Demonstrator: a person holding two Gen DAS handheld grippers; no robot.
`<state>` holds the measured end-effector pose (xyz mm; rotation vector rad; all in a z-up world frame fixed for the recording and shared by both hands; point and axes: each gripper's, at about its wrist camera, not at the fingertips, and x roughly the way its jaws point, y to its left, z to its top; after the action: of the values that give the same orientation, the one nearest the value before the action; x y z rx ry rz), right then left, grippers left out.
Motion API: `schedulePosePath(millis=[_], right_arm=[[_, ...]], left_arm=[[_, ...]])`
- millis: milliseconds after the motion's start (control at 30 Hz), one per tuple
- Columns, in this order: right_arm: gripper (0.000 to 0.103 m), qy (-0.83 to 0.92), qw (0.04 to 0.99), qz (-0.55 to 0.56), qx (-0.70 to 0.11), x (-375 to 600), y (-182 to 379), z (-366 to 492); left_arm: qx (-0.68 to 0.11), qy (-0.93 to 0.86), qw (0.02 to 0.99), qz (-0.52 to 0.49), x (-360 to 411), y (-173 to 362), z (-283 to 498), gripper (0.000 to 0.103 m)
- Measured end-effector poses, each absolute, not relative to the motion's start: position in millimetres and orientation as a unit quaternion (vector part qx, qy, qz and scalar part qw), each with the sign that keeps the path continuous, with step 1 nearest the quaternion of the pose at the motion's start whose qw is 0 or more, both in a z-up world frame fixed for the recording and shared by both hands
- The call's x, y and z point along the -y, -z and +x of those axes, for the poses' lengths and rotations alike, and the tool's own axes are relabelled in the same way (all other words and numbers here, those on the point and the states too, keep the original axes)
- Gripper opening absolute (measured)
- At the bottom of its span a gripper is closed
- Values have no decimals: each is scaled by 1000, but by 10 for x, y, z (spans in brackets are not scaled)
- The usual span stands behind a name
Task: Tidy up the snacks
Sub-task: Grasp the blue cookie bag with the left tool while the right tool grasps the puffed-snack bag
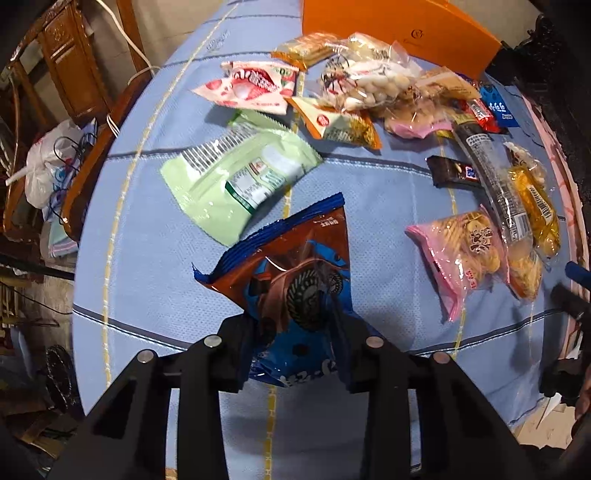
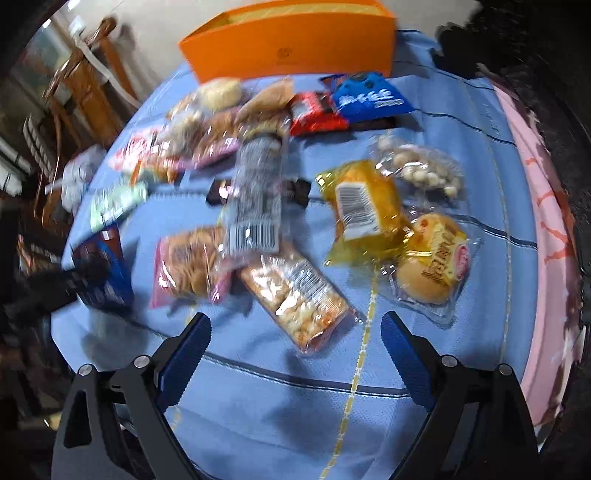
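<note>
My left gripper (image 1: 295, 328) is shut on a blue and brown cookie packet (image 1: 291, 266) and holds it above the blue tablecloth (image 1: 147, 295). The packet also shows at the left of the right wrist view (image 2: 105, 269). My right gripper (image 2: 295, 328) is open and empty above the cloth, just short of a clear packet of orange crackers (image 2: 295, 295). An orange box (image 2: 288, 40) stands at the far edge of the table; it also shows in the left wrist view (image 1: 399, 29). Many snack packets lie loose between the box and me.
A green packet (image 1: 236, 177), a pink and white packet (image 1: 251, 86) and a pink biscuit bag (image 1: 461, 254) lie near the left gripper. A yellow packet (image 2: 362, 206), a bun (image 2: 432, 258) and a blue packet (image 2: 369, 98) lie near the right. Wooden chairs (image 1: 70, 62) stand left.
</note>
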<state>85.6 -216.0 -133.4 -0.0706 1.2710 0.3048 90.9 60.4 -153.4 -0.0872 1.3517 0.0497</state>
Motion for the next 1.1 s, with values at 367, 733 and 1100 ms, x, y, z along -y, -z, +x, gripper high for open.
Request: schedulePosePath(millis=[367,733,1100], right_arm=[[74,-164,754,-231,-592,1741,1852,969],[50,-196,729,-147,-640,1997,1766,1162],[48,-240,714,-36,-657,2419,1350,877]], left_arm=[[-634,-18,771,-54,-707,1579,963,35],[-634,-16,771,-60,-704,1560,1009,35],[-620,13,783,-48,-597,1354,1123,35]])
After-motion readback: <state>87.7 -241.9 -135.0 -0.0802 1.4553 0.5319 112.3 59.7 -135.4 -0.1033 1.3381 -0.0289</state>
